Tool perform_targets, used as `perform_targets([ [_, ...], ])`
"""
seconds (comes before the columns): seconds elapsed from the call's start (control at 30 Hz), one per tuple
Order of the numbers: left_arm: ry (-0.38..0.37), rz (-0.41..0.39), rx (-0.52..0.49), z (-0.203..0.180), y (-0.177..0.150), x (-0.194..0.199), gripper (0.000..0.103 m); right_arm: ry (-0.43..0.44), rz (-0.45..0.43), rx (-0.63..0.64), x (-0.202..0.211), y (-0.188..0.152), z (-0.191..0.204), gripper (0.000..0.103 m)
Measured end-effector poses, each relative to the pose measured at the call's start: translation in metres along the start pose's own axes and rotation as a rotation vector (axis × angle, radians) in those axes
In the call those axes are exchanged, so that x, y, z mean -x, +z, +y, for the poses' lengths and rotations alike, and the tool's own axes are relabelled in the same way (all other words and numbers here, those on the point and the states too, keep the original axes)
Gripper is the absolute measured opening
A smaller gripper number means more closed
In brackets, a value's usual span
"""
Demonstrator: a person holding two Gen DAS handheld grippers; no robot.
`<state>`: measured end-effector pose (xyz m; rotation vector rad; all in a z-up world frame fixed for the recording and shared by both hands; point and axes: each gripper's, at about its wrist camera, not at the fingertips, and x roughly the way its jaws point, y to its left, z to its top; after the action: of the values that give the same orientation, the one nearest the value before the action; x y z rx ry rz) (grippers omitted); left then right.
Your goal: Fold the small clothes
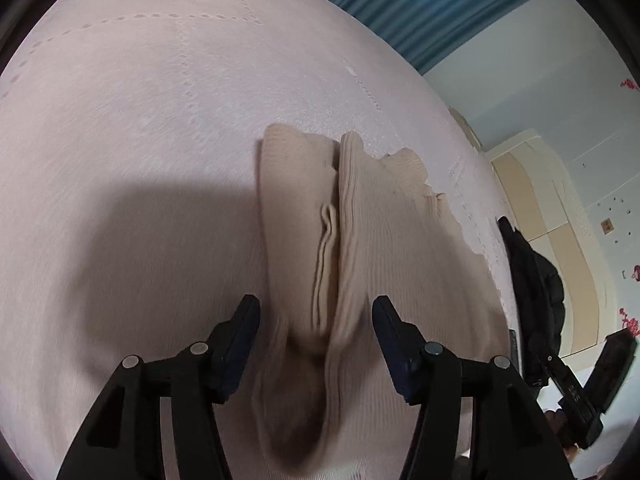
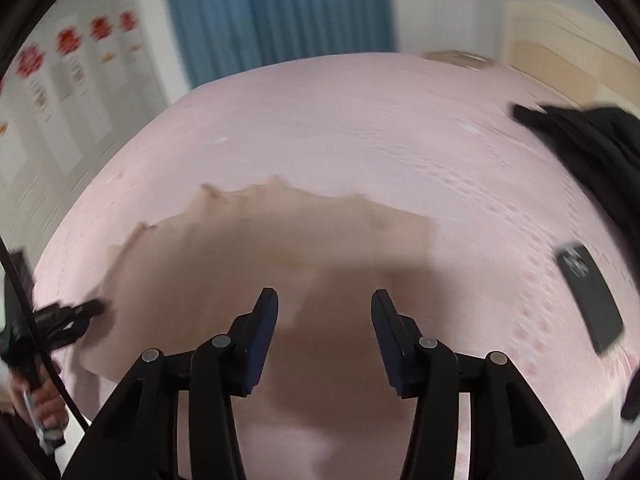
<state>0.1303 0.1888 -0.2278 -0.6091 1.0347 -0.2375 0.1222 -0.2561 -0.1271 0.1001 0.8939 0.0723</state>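
Now | beige ribbed garment (image 1: 384, 240) bunched lengthwise on pink bed (image 1: 140, 120) | both hand-held grippers wide

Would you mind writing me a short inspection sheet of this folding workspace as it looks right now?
Surface: pink bedsheet with a dotted pattern, partly in shadow.
Job's things: one beige ribbed garment lying on the sheet, bunched into lengthwise folds; blurred in the right wrist view.
Clutter: black phone lying on the sheet; black jacket at the bed's edge.
Grippers: left gripper open, jaws either side of a garment ridge, not closed on it; right gripper open above the garment, holding nothing.
Cables: one black cable running beside the left gripper's handle.
Surroundings: blue curtain, cream wardrobe, red wall decorations.
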Motion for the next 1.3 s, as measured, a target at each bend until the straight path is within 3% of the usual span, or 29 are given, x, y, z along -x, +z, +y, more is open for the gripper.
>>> perform_targets([
  [0.13,-0.009,0.010,-0.021,0.000,0.015,-0.008,0.056,0.070,0.069,0.089,-0.042,0.001,0.052,0.048],
  [0.23,-0.034,0.029,-0.024,0.004,0.021,-0.010,0.056,0.020,0.123,0.169,-0.073,-0.007,0.082,0.048],
  [0.3,-0.053,0.037,-0.039,0.008,0.021,-0.008,0.056,-0.055,0.104,0.193,-0.089,-0.005,0.093,0.049],
  [0.6,-0.074,-0.032,-0.153,0.007,0.005,-0.003,0.056,-0.104,0.193,0.108,-0.152,0.051,0.082,0.050],
  [0.77,-0.092,-0.032,-0.130,0.009,0.006,-0.001,0.056,-0.102,0.217,0.058,-0.180,0.075,0.079,0.055],
  [0.97,-0.085,-0.005,-0.136,0.007,0.010,-0.004,0.062,-0.103,0.244,0.139,-0.156,0.064,0.084,0.051],
  [1.1,-0.032,0.015,-0.157,-0.005,0.014,-0.008,0.063,-0.123,0.218,0.234,-0.115,0.035,0.089,0.051],
  [1.3,-0.049,0.050,-0.136,-0.008,0.010,-0.010,0.061,-0.072,0.250,0.237,-0.067,-0.016,0.085,0.051],
])
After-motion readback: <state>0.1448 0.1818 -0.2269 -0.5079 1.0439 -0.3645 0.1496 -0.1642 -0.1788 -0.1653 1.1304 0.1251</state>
